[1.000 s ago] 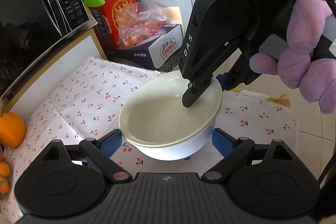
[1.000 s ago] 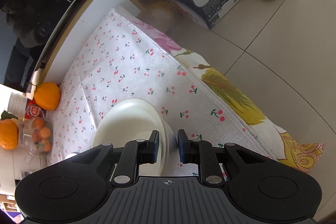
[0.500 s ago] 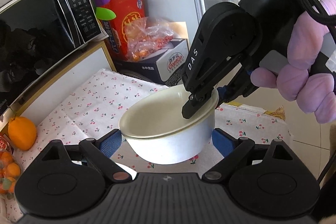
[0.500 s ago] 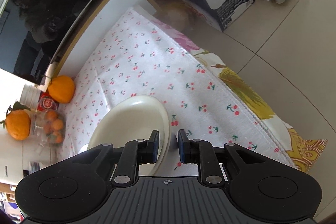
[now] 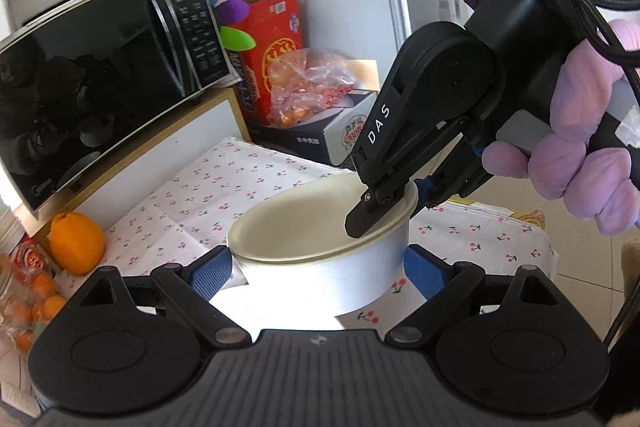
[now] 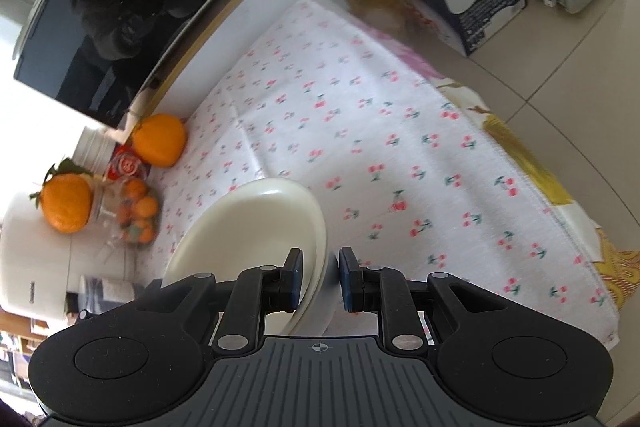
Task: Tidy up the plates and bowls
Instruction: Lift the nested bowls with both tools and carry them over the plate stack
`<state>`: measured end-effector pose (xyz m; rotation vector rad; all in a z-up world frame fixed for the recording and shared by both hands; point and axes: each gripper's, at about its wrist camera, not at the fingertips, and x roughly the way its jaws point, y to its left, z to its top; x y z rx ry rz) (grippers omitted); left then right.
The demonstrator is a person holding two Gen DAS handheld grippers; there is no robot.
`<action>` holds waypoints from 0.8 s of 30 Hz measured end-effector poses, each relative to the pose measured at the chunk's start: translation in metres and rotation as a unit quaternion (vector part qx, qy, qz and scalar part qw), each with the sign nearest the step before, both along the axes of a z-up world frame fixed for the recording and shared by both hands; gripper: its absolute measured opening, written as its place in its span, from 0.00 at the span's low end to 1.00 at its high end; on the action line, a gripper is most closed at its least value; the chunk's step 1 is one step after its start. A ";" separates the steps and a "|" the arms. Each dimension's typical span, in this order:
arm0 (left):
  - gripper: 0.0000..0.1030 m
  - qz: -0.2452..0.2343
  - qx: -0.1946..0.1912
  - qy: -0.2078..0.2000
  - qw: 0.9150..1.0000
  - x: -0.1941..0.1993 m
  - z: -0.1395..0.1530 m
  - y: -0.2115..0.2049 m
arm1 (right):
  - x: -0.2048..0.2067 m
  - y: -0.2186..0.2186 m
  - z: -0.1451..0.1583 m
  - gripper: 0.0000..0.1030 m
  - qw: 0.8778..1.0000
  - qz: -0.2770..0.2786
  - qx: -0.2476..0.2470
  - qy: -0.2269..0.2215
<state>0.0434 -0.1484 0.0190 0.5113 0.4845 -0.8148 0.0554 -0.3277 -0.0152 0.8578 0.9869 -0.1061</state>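
Observation:
A white bowl (image 5: 320, 255) with a cream bowl nested inside it hangs above the cherry-print cloth (image 5: 224, 195). My right gripper (image 5: 394, 205) is shut on the stacked rim at the far right side, one finger inside the bowl. In the right wrist view the rim (image 6: 316, 243) sits pinched between the blue pads of my right gripper (image 6: 319, 279). My left gripper (image 5: 318, 273) is open, its blue pads either side of the bowl's outer wall; whether they touch it I cannot tell.
A black microwave (image 5: 100, 75) stands on a cabinet at the left. Oranges (image 5: 76, 243) sit by the cloth's left edge. A red box (image 5: 272, 43), a bag of fruit and a carton (image 5: 340, 135) stand behind. Tiled floor (image 6: 560, 75) lies to the right.
The right gripper has lifted the nested bowls up off the cloth. The left gripper has risen with them and stays open around the bowl.

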 end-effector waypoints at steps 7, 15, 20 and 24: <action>0.89 0.020 -0.014 0.004 1.000 -0.002 0.007 0.016 | 0.008 0.024 0.007 0.18 1.000 0.024 0.004 -0.008; 0.88 0.037 -0.015 0.012 0.999 -0.004 0.007 0.034 | 0.017 0.053 0.007 0.18 0.999 0.048 0.001 -0.005; 0.89 0.048 -0.010 0.019 0.999 -0.002 0.005 0.043 | 0.022 0.068 0.003 0.18 0.998 0.059 0.001 0.003; 0.89 0.054 0.001 0.021 0.998 -0.004 0.001 0.050 | 0.025 0.078 0.001 0.18 0.998 0.065 -0.002 0.003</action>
